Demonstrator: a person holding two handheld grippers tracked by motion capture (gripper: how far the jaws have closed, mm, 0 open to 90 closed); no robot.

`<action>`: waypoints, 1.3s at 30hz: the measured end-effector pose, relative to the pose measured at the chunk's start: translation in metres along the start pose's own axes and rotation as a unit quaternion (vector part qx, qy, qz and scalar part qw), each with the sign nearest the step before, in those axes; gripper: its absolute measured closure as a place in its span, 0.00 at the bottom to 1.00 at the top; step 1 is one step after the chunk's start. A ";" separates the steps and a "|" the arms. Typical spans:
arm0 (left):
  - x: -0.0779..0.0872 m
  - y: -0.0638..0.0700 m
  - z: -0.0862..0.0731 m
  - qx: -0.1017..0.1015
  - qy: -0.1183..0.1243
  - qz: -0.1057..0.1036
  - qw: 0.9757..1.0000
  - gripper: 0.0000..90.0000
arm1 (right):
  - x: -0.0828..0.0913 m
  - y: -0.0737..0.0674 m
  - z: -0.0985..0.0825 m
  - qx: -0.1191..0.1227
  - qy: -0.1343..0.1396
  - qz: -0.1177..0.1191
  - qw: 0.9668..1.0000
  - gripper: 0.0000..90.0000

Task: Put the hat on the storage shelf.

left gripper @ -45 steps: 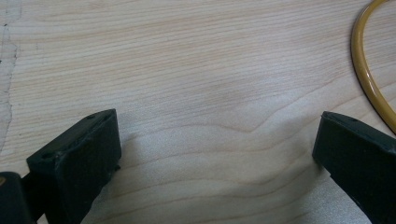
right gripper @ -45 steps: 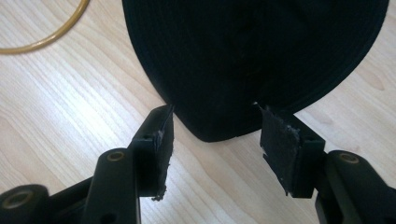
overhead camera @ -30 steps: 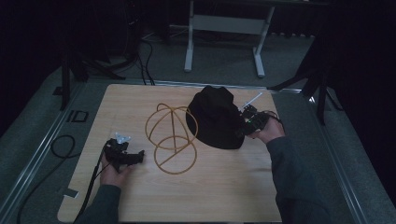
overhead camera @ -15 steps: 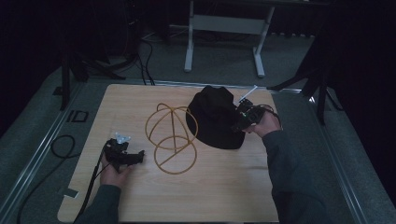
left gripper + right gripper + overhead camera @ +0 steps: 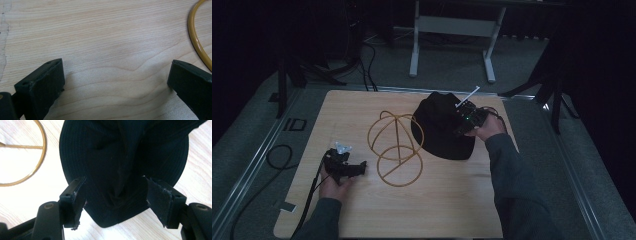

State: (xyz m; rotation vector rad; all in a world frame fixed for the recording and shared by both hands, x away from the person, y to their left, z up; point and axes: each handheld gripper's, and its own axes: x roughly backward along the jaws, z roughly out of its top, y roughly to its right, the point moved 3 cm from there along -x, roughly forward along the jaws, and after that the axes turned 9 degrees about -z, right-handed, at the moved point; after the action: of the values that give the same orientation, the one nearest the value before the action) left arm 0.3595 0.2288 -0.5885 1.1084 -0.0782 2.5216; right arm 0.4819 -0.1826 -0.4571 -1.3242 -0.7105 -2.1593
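Observation:
A black cap (image 5: 439, 127) lies on the wooden table (image 5: 362, 107), right of centre. My right gripper (image 5: 460, 129) hovers over the cap's right side. In the right gripper view its jaws have just been opening; the right gripper (image 5: 115, 182) is open, and a raised fold of the cap (image 5: 120, 157) lies between the pads, which stand apart from it. A gold wire hat stand (image 5: 394, 150) rests at the table's middle, just left of the cap. My left gripper (image 5: 359, 166) sits low at the front left, left of the stand. The left gripper (image 5: 115, 77) is open over bare wood beside the stand's gold ring (image 5: 196, 37).
A white strip (image 5: 472, 92) pokes out behind the cap. A grey metal frame (image 5: 452, 30) stands on the floor past the table's far edge. Cables (image 5: 277, 155) lie on the floor at the left. Dark stand legs (image 5: 557, 100) rise at the right.
My right hand has shifted a little to the left, farther over the cap. The cap, the wire stand and my left hand have stayed where they were.

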 end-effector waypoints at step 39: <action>0.000 0.000 0.000 0.000 0.000 0.000 1.000 0.01 | -0.035 0.006 0.036 -0.043 -0.014 0.006 0.999 0.52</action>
State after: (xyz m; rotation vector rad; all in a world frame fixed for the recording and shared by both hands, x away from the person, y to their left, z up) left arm 0.3595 0.2288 -0.5885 1.1085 -0.0783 2.5215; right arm 0.5229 -0.1585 -0.4736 -1.4005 -0.6253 -2.1889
